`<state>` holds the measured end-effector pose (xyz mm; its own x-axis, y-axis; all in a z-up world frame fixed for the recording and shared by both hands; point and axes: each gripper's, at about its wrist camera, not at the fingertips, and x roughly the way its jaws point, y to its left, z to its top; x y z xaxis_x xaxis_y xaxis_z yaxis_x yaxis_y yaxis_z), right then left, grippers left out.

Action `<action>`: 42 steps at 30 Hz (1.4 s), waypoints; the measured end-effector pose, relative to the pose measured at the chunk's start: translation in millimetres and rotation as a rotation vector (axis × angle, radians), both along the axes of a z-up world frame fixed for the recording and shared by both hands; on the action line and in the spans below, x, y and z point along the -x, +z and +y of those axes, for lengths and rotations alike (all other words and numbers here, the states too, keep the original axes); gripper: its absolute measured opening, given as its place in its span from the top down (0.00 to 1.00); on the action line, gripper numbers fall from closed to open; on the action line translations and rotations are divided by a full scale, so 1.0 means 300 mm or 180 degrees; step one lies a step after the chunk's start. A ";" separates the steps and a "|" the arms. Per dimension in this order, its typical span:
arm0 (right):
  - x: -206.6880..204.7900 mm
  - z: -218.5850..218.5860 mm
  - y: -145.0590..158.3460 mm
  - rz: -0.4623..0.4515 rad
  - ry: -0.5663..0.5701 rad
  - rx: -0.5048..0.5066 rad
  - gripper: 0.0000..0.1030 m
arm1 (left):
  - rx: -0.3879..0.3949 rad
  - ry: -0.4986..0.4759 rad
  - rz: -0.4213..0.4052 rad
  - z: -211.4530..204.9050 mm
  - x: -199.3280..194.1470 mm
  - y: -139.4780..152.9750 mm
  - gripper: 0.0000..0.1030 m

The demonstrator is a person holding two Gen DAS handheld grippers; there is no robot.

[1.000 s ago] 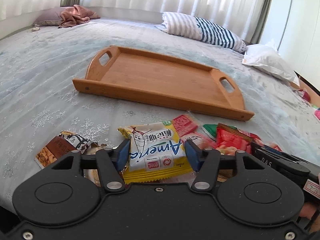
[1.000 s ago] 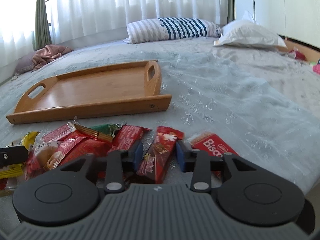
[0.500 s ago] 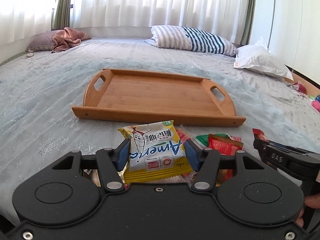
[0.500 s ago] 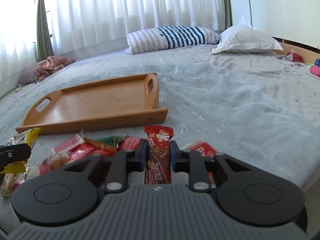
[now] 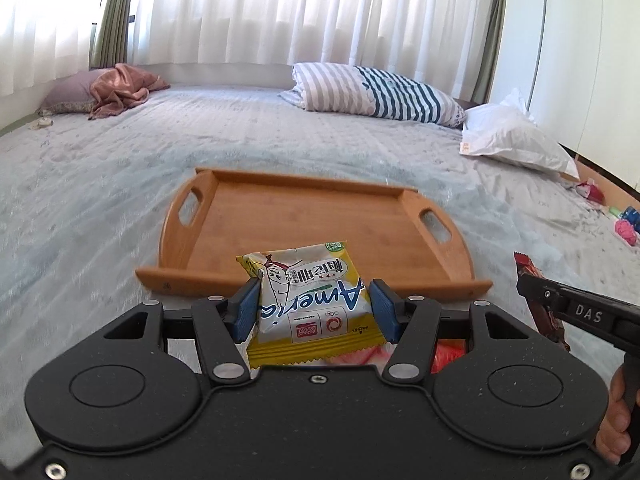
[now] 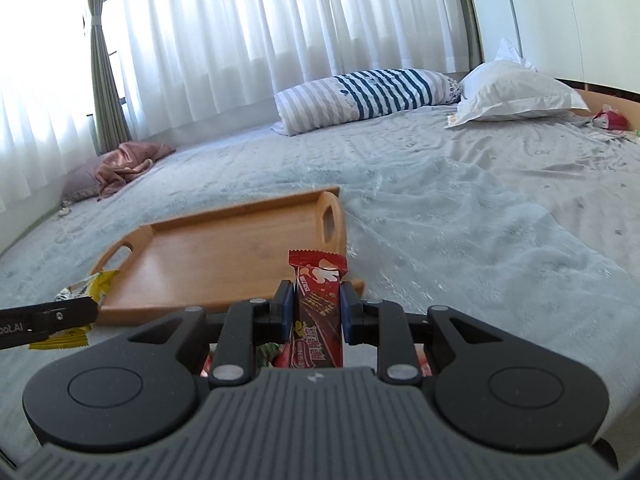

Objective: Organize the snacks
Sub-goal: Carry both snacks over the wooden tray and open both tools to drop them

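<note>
A: In the left wrist view, what did the left gripper [image 5: 316, 310] have?

B: Its blue pads were pressed on both sides of a yellow packet [image 5: 310, 308], held up off the bed [image 5: 100, 220]. Past it lay the tray [image 5: 304, 224], flat on the cover, nothing in it.

A: Anything of the other gripper there?

B: At the right edge, yes. The right gripper [image 5: 538, 300] showed side-on with a red bar [image 5: 527, 268] poking from its tip, and fingers of a hand [image 5: 614, 420] wrapped its handle below.

A: And the right wrist view?

B: The right gripper [image 6: 316, 310] was clamped on the red bar [image 6: 318, 308], which stood upright between the pads, above the bed. The tray [image 6: 224, 256] sat ahead to the left. At the left edge the left gripper's tip [image 6: 72, 314] carried the yellow packet [image 6: 86, 286], near the tray's front corner. Bits of red wrappers [image 6: 280, 356] showed beneath the bar.
</note>
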<state>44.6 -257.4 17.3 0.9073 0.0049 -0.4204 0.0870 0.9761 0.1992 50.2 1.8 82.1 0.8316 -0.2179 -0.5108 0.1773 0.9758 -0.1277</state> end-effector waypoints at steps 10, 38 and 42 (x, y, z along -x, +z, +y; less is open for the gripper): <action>-0.179 0.012 0.084 0.0066 0.0260 -0.0150 0.73 | 0.0052 -0.0063 0.0013 -0.003 -0.157 0.071 0.46; -0.584 -0.018 -0.077 0.0946 0.0506 -0.0349 0.85 | -0.0289 -0.0120 0.0613 -0.163 -0.648 -0.164 0.46; -0.582 -0.011 -0.088 0.0964 0.0539 -0.0307 0.83 | -0.0337 -0.0111 0.0640 -0.169 -0.665 -0.192 0.46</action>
<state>219.1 -260.5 -8.9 0.7245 0.1973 -0.6604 -0.0053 0.9597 0.2810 249.6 -48.8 24.6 0.7037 -0.1812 -0.6870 0.1925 0.9794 -0.0611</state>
